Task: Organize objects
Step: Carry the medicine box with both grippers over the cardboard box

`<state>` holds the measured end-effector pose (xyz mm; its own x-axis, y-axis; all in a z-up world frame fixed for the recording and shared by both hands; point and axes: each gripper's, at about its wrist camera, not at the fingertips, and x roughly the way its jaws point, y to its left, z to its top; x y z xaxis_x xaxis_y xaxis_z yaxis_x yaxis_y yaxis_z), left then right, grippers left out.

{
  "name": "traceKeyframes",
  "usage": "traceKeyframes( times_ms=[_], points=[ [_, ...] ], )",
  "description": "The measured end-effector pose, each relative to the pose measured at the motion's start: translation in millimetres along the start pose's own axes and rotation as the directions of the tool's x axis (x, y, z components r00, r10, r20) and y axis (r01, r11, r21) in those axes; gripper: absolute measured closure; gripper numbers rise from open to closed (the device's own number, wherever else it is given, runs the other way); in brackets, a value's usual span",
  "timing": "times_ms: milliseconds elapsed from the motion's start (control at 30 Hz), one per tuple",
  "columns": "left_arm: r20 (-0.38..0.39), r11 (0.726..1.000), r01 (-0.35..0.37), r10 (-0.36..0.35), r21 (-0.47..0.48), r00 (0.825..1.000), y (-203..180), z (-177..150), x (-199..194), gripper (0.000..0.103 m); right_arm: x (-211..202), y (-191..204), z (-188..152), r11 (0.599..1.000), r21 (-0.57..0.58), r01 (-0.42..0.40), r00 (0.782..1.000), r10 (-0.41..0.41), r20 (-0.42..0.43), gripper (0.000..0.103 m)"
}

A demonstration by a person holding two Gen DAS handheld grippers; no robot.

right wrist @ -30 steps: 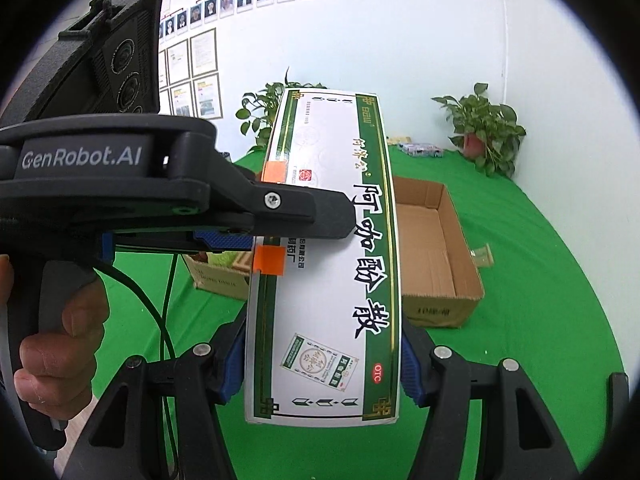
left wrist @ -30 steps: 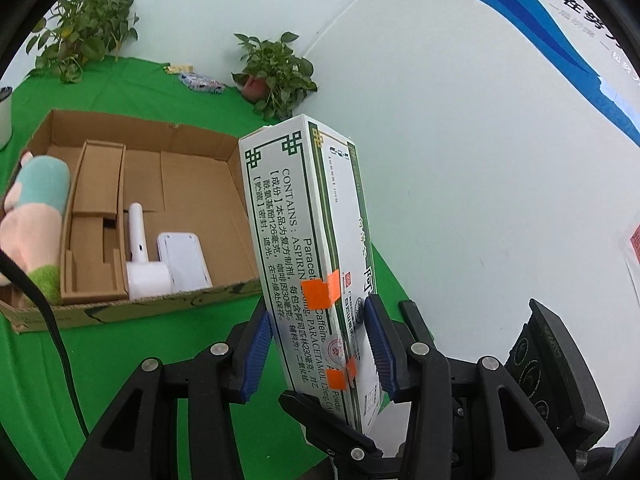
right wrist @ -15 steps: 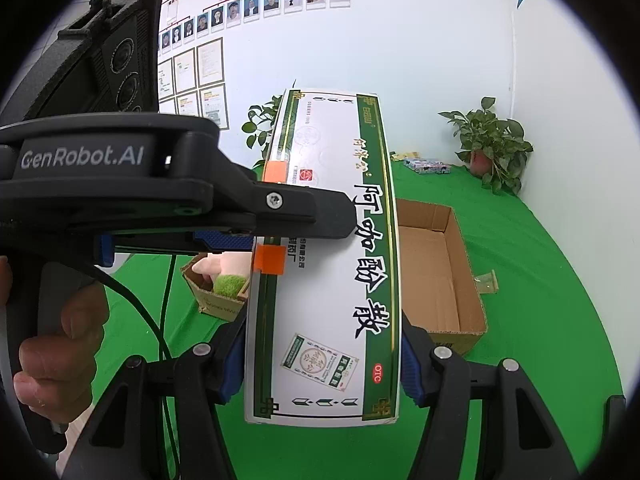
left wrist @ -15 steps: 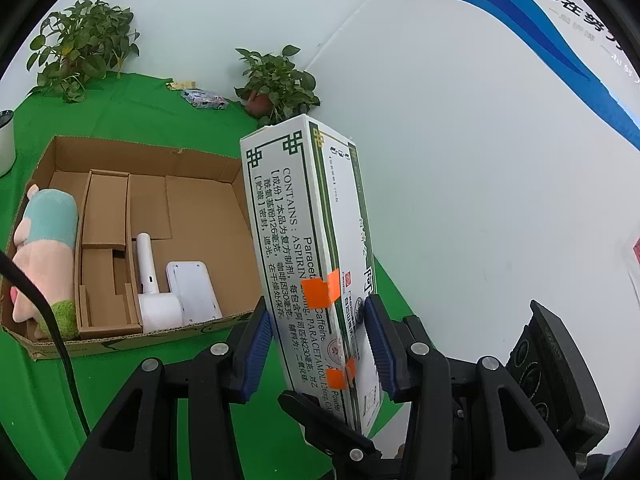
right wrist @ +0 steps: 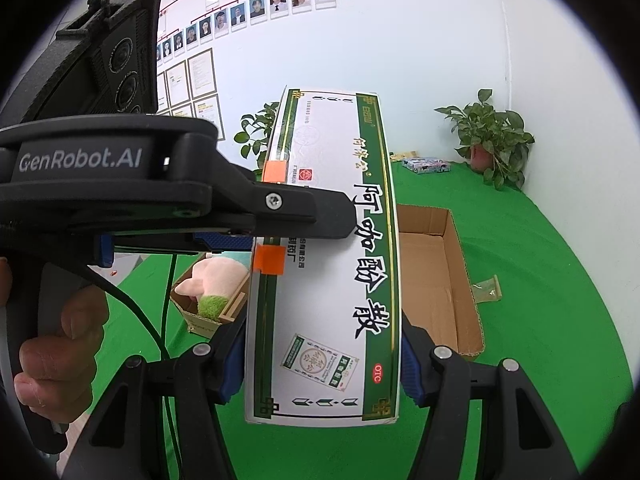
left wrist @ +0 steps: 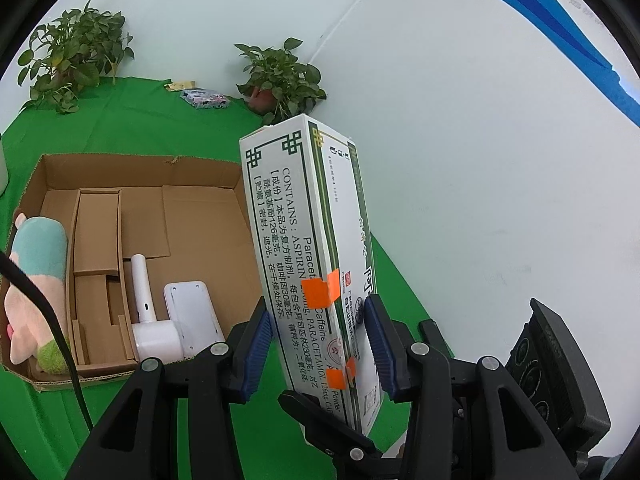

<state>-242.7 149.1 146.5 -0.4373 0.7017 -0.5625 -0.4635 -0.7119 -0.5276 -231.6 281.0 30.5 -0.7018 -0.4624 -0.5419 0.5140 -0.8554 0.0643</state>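
Both my grippers, left (left wrist: 316,344) and right (right wrist: 320,360), clamp one medicine box (left wrist: 308,240) crosswise, steadying it above the cardboard box (left wrist: 132,184).

The box (left wrist: 304,256) is showing white with dark green borders, thin gold lines, black lettering and orange tape patches. The pads (left wrist: 256,352) gripping it are showing blue on black arms. Far left, the carton (left wrist: 192,216) is looking plain brown, holding a pink, teal and green plush toy (left wrist: 34,280) and a white gadget (left wrist: 156,320). The cloth (right wrist: 540,280) underneath is glowing bright green.
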Motion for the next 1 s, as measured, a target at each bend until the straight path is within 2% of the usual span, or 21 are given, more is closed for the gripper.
traceKeyframes(
  times_ms=[533,1000],
  points=[
    [-0.056,1.0,-0.01,0.011,0.018,0.998,13.3,36.6,65.4,0.06,31.0,-38.0,13.2,0.999,0.049,0.004,1.0,-0.003,-0.03,0.043],
    [-0.166,0.999,-0.005,-0.003,-0.053,0.986,48.1,30.7,141.8,0.06,66.7,-66.1,-5.6,0.992,0.129,0.009,0.986,0.013,-0.168,0.043]
  ],
)
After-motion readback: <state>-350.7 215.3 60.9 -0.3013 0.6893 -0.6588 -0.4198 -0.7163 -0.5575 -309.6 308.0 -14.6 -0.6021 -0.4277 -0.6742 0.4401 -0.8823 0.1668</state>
